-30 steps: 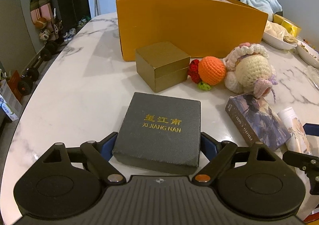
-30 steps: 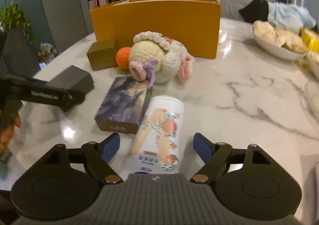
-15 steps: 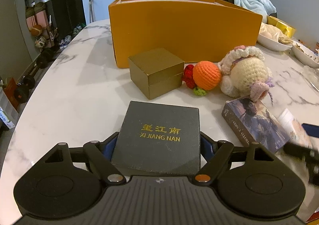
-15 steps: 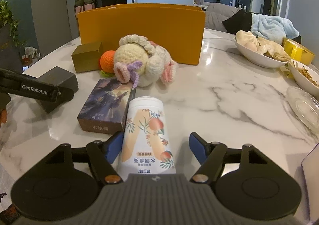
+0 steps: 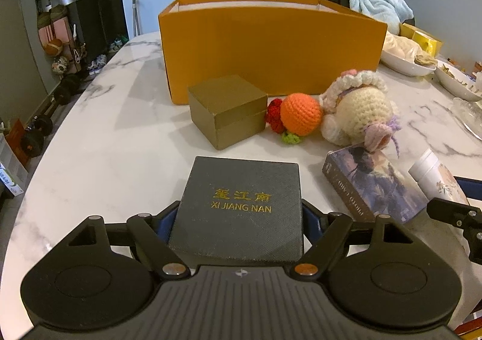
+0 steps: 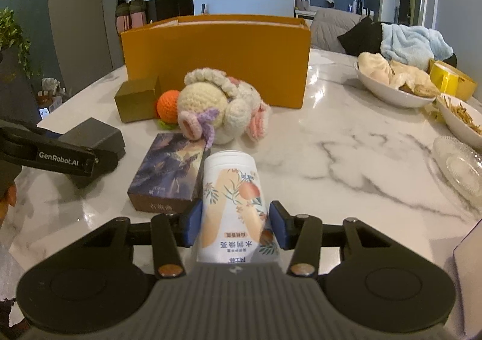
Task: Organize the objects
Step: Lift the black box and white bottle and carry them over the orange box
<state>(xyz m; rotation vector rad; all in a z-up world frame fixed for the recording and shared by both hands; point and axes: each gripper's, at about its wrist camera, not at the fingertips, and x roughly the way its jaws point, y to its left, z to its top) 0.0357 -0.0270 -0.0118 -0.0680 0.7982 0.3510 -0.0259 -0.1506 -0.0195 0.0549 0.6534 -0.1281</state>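
Observation:
My left gripper (image 5: 239,219) is shut on a dark grey box (image 5: 241,207) with gold "XI JIANG NAN" lettering, held a little above the marble table (image 5: 114,141). My right gripper (image 6: 233,224) is shut on a white tube (image 6: 233,207) with a peach print that lies pointing away from me. A large orange box (image 5: 271,47) stands open at the back. In front of it are a gold box (image 5: 229,109), a crochet orange ball (image 5: 301,114) and a crochet doll (image 5: 358,111). A purple card box (image 6: 170,171) lies left of the tube.
White bowls of food (image 6: 394,83) and a glass dish (image 6: 461,165) stand at the right. A yellow tape roll (image 6: 449,80) sits behind them. The table's rounded edge runs along the left, with floor clutter beyond it.
My right gripper's fingers have closed from wide open onto the white tube. My left gripper has raised the grey box slightly and moved closer to the orange box.

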